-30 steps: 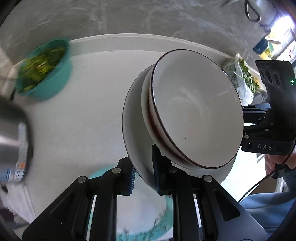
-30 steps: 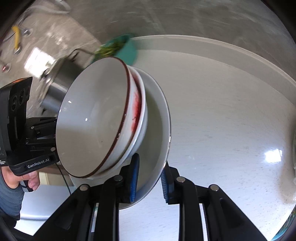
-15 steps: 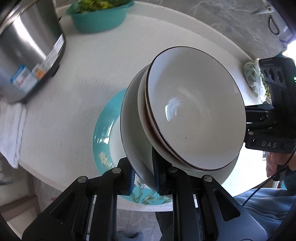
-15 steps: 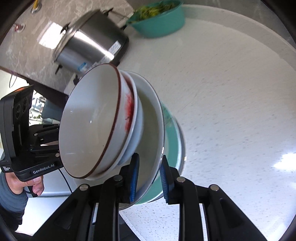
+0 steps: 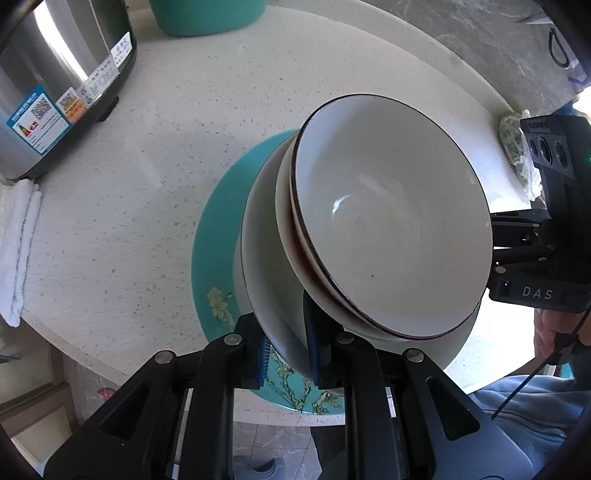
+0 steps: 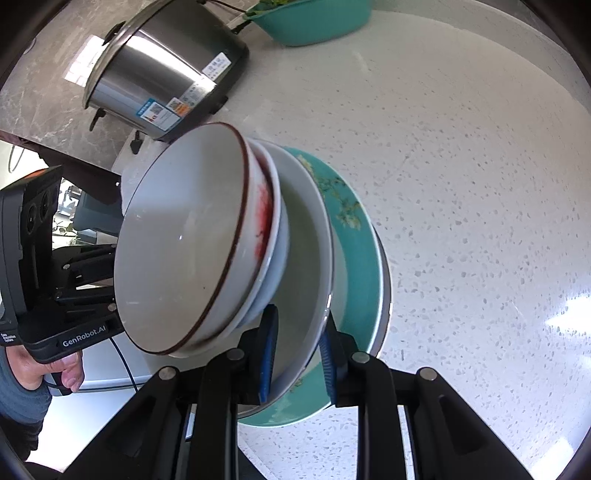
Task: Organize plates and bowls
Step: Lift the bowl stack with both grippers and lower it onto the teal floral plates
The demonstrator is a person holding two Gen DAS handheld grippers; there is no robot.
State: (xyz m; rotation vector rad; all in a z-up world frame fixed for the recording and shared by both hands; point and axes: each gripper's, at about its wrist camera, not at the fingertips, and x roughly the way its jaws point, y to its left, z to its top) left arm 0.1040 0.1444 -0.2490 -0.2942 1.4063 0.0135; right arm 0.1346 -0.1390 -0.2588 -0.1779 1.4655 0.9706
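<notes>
1. I have both grippers clamped on the rim of the white plate (image 5: 269, 266), one on each side: the left gripper (image 5: 286, 345) pinches the near rim in its view, and the right gripper (image 6: 297, 345) pinches the opposite rim.
2. Two nested bowls ride on that plate: a dark-rimmed bowl (image 5: 391, 229) sits inside a second bowl (image 6: 275, 229) with a red smear on its rim.
3. The stack hangs over the teal plate (image 5: 210, 254) on the table (image 5: 147, 177). I cannot tell whether it touches the teal plate yet.
4. I judge the load heavy, rigid and brittle: glazed ceramic that would chip or shatter if dropped.
5. The glaze looks slick, so my thin rim pinch gives little margin. Opposite-edge holds are the right place, keeping the plate level.
6. The bowls are loose, held only by nesting; any tilt could slide them off.
7. A cooker (image 6: 162, 74) and a green basin (image 6: 314, 18) stand well away.
</notes>
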